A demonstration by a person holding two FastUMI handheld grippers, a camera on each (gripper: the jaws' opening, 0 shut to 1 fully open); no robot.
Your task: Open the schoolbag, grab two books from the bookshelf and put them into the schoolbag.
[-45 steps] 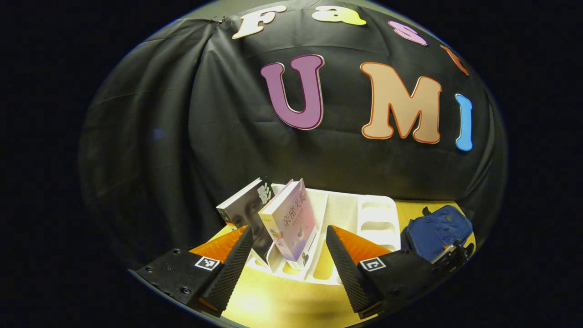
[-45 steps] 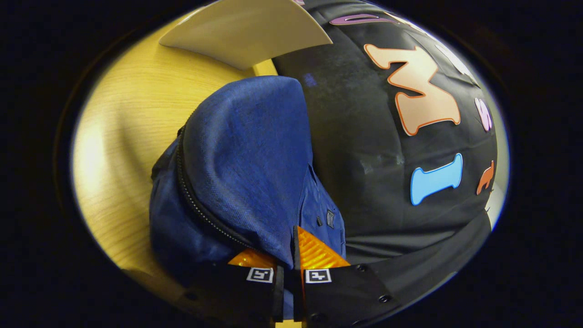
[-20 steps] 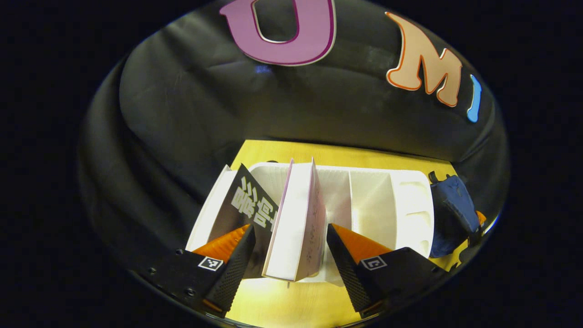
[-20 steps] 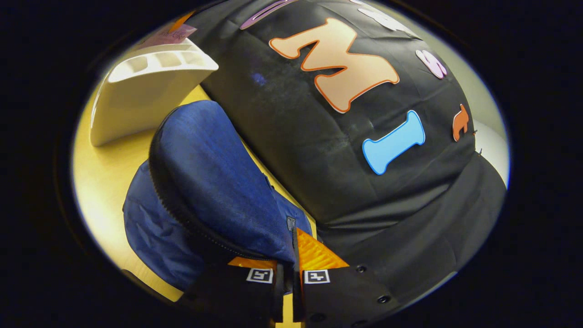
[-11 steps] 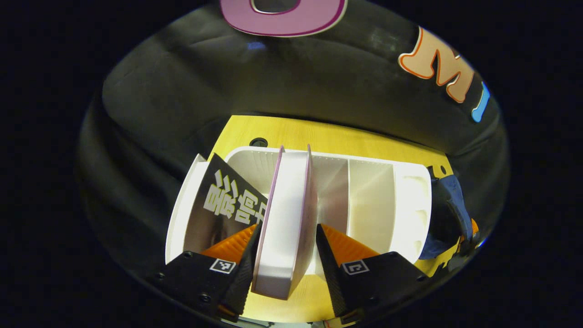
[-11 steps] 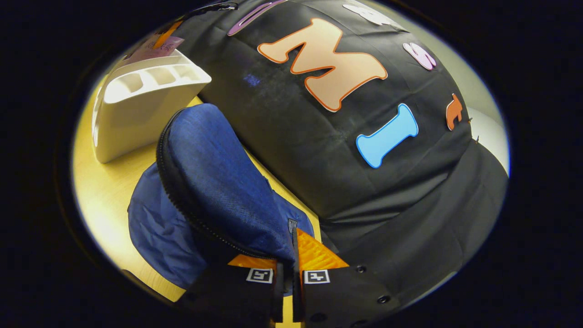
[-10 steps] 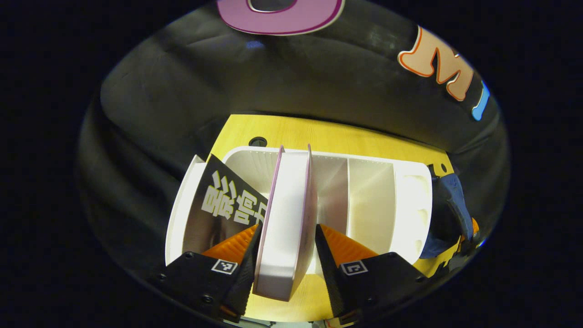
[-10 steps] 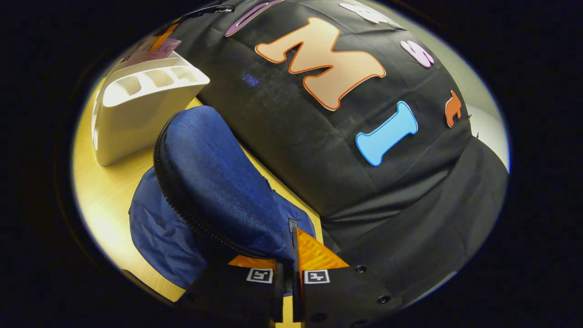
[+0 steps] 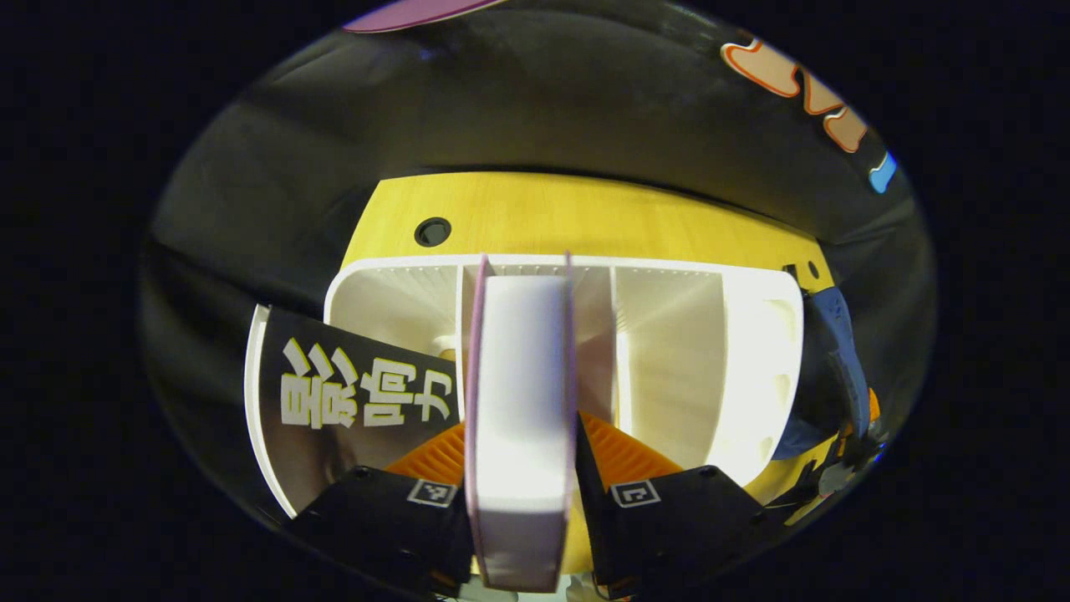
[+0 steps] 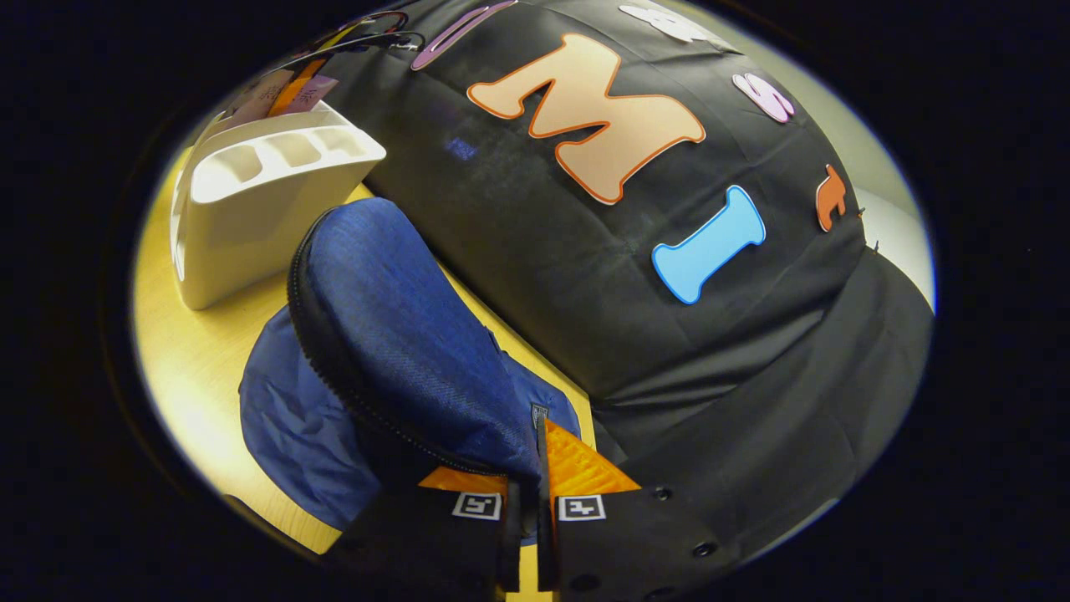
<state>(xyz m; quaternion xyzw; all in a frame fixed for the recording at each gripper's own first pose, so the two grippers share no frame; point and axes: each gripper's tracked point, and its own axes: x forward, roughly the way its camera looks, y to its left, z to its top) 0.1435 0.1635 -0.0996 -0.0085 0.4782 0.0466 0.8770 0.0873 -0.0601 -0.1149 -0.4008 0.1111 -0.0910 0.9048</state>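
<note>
Yellow wooden table [image 9: 585,213] backed by black cloth [image 10: 635,318].

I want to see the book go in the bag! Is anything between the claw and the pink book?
No. The left claw has one finger on each side of the upright pink-covered book in the white plastic bookshelf. The black-covered book leans beside it, outside the fingers.

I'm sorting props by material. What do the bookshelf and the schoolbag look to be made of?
The bookshelf looks like moulded white plastic: smooth, slightly glossy walls, rounded corners, one-piece dividers. The schoolbag looks like woven blue fabric, probably nylon or a denim-like cloth: a fine visible weave, soft creases and a dark zipper along its edge.
</note>
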